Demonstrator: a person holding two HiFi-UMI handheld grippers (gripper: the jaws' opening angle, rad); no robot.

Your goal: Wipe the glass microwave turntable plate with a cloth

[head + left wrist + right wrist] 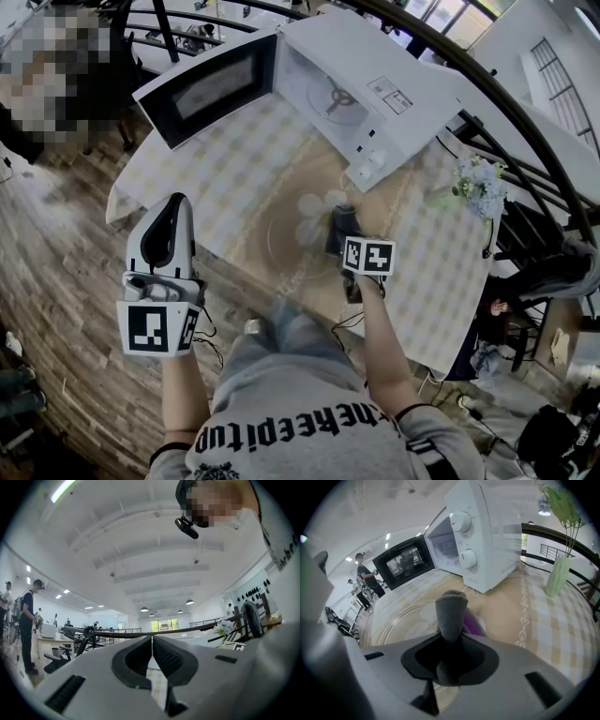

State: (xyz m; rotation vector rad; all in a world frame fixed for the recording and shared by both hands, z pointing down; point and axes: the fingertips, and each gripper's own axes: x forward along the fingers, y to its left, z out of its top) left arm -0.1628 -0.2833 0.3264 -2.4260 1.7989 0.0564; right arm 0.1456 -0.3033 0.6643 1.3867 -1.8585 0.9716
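The clear glass turntable plate (284, 242) lies on the checked tablecloth (225, 178) in front of the open microwave (394, 89). My right gripper (339, 218) reaches over the plate's right part, shut on a dark grey cloth (451, 609) with a purple patch beside it; the plate (401, 623) shows under and to the left of the cloth. My left gripper (174, 202) is held off the table's near left edge, apart from the plate. Its jaws (152, 641) are shut with nothing between them, and it points out into the room.
The microwave door (208, 89) hangs open to the left, over the table's far corner. A pale green vase of flowers (476, 187) stands on the right side of the table (557, 576). A black railing (525, 122) runs behind the table. People stand far off in the room.
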